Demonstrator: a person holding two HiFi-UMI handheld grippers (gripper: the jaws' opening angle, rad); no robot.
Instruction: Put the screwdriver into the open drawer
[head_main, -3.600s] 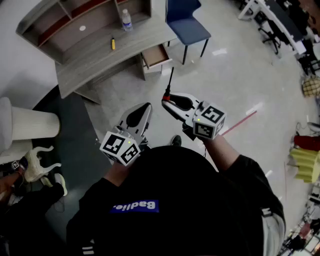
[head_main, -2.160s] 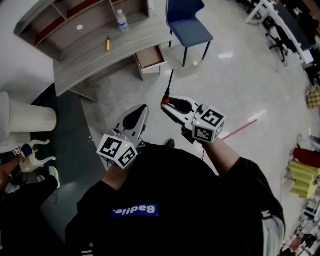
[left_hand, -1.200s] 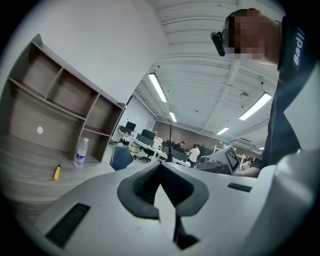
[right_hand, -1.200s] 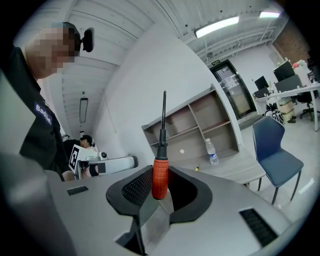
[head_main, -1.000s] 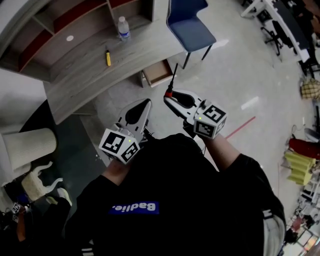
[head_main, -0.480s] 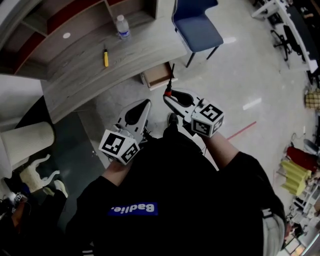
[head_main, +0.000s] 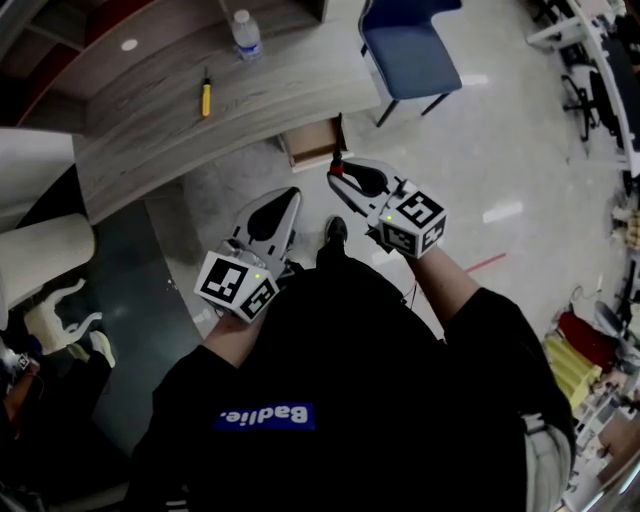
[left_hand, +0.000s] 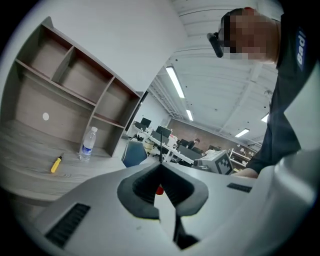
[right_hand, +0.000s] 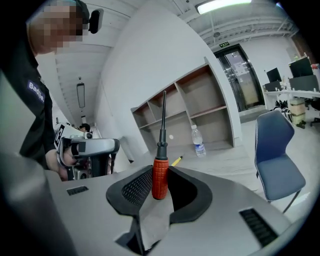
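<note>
A screwdriver with a red handle and a black shaft stands upright between the pads of my right gripper, which is shut on the handle. In the head view the right gripper hangs just in front of the open drawer under the desk edge, and the screwdriver has its shaft pointing at the drawer. My left gripper hangs lower left of the right one, over the floor. In its own view the left gripper has its tips together and holds nothing.
The grey desk carries a yellow screwdriver and a water bottle, with open shelves behind. A blue chair stands right of the drawer. A white ribbed cylinder stands at left.
Both grippers have moved forward toward the desk. The drawer lay beyond the screwdriver's tip before and now sits right at it. The right gripper's hold on the screwdriver is unchanged.
</note>
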